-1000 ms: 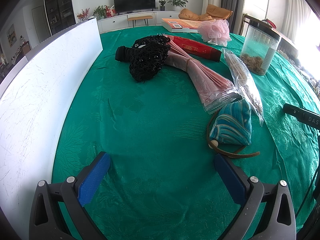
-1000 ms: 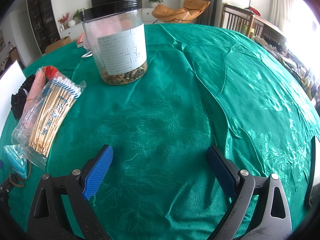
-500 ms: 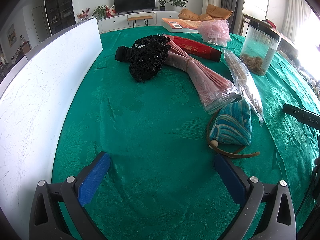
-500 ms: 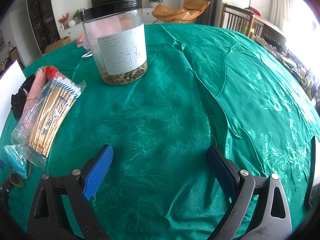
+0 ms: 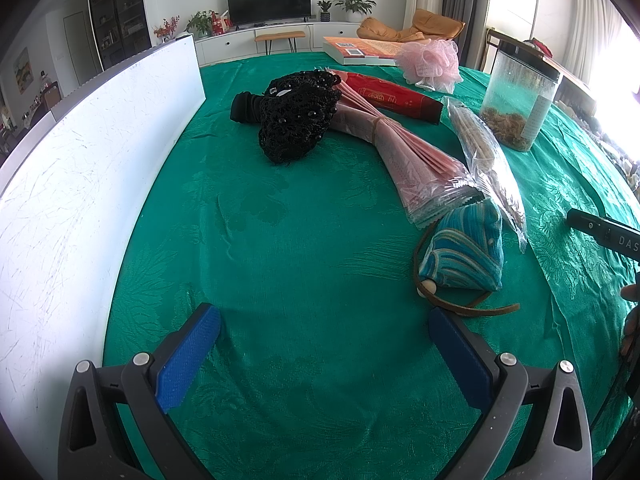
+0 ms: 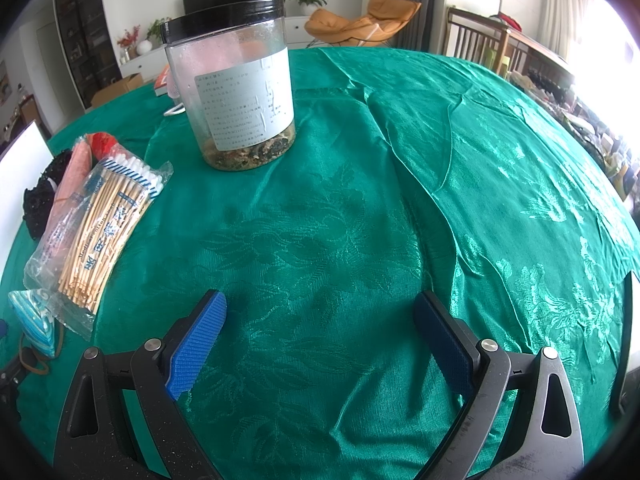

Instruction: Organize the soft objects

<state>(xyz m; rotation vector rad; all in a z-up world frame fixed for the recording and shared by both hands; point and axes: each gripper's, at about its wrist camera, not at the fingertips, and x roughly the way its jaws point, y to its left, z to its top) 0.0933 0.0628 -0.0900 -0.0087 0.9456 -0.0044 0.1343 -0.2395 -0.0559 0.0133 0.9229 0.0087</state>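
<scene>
On the green tablecloth point(image 5: 300, 240) lie a black beaded knit piece point(image 5: 296, 120), a pink bath pouf point(image 5: 430, 62) and a blue striped fabric pouch point(image 5: 468, 256) with a brown cord. My left gripper point(image 5: 324, 320) hovers open over bare cloth, the pouch just right of its right finger. My right gripper point(image 6: 320, 312) is open above bare cloth too. In the right wrist view the pouch point(image 6: 34, 320) sits at the far left edge and the black knit point(image 6: 38, 196) is partly hidden behind packets.
A white board point(image 5: 92, 184) stands along the left side. A pink wrapped bundle point(image 5: 400, 152), red packet point(image 5: 392, 96), bag of cotton swabs point(image 6: 104, 232), clear jar point(image 6: 236, 92) and a book point(image 5: 360, 50) also lie on the table. A hand point(image 5: 630, 320) shows at right.
</scene>
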